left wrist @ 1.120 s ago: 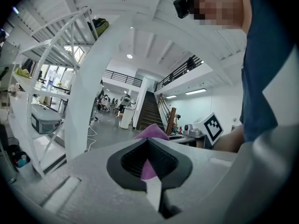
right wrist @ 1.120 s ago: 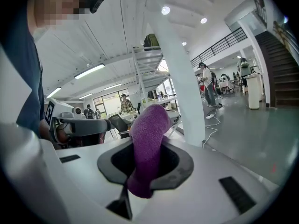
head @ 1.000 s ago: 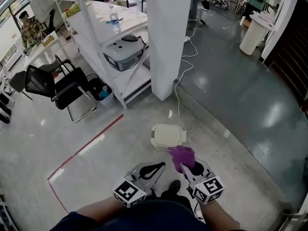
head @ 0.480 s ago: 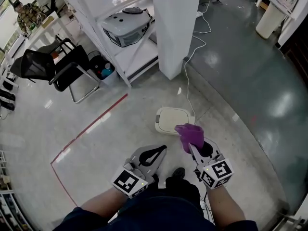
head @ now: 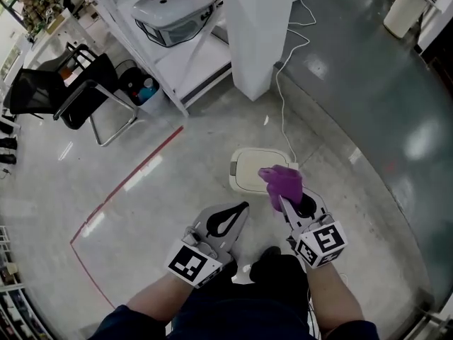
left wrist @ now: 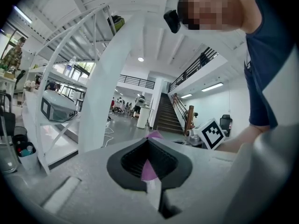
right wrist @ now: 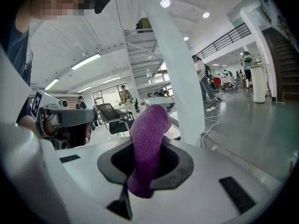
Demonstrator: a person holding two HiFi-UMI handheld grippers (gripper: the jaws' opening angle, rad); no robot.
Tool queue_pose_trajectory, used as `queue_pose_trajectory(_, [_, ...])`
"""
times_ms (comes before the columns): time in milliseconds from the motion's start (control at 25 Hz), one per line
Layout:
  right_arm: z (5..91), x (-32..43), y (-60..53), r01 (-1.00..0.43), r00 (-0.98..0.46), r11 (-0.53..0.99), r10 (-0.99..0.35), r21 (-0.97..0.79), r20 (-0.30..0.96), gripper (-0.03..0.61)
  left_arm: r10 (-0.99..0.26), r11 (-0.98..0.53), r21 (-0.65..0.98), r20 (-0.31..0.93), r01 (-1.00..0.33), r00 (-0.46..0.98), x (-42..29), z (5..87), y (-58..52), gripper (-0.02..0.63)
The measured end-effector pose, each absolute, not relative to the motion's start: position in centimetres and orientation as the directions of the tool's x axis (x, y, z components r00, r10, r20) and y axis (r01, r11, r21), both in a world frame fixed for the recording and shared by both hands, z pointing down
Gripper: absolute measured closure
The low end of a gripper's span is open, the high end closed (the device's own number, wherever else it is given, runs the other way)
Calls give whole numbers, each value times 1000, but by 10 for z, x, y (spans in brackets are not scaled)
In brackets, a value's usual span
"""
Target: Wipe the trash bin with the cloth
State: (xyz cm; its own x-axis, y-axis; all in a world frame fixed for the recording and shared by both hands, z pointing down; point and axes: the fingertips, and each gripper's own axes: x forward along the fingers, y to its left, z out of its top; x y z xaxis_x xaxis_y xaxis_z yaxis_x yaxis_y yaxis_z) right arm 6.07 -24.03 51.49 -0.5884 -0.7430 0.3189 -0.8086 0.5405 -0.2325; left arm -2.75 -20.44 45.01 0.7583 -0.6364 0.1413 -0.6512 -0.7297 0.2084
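Cloth [head: 283, 181]: purple and bunched, pinched between the jaws of the right gripper [head: 282, 198]. Its free end stands up past the jaw tips. From the head view it overlaps the bin's near right corner; contact cannot be told.
Trash bin [head: 251, 168]: white, lid down, on the floor [head: 141, 211] near the foot of the white pillar [head: 258, 34].
Cable [head: 283, 112]: white, runs along the floor to the bin's far right corner.
Left gripper [head: 243, 206]: jaws pressed together with nothing between them, just left of the cloth, near the bin's near edge.
Red line [head: 127, 185]: on the floor, left of the bin.
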Motion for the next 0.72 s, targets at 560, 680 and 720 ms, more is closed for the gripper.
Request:
queue_pose_trajectory(560, [662, 48, -295, -796, -603, 581, -739, -170, 301, 495, -640, -725, 211, 145, -656, 755, -27, 603, -245, 609])
queue_pose_trajectory(680, [693, 46, -304, -792, -607, 591, -735, -155, 301, 495, -641, -731, 189, 138, -656, 755, -29, 639, -250, 609])
queue_pose_trajectory(720, [703, 45, -306, -790, -609, 595, -734, -149, 299, 495, -642, -732, 182, 137, -656, 754, -30, 652, -251, 611])
